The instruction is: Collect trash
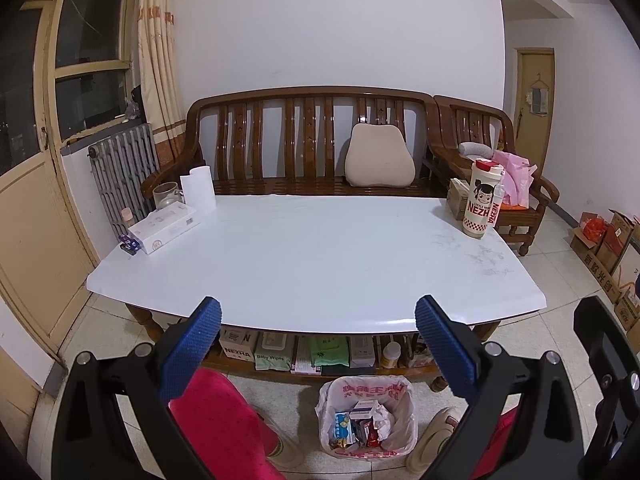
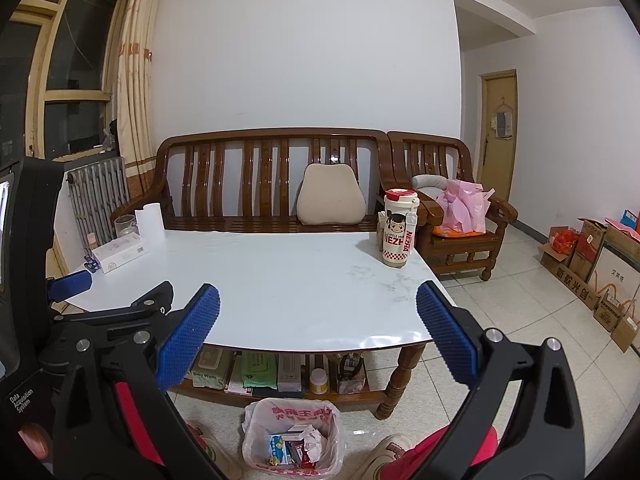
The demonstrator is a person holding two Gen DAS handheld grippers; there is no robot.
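At the bottom of both views the left claw [image 1: 316,342] and right claw [image 2: 318,340] hang with their blue pads spread wide, grasping nothing. Below them, at lower centre on the tiled floor, stands the trash bin [image 1: 404,432] — lined with a white bag and holding crumpled paper and small boxes [image 1: 362,424] — between the person's slippered feet. Above it stretches the white counter [image 1: 304,256], with a flat box [image 1: 166,230] at left and a tall cup [image 1: 482,200] at right. A wooden bench [image 1: 304,140] backs the frame.
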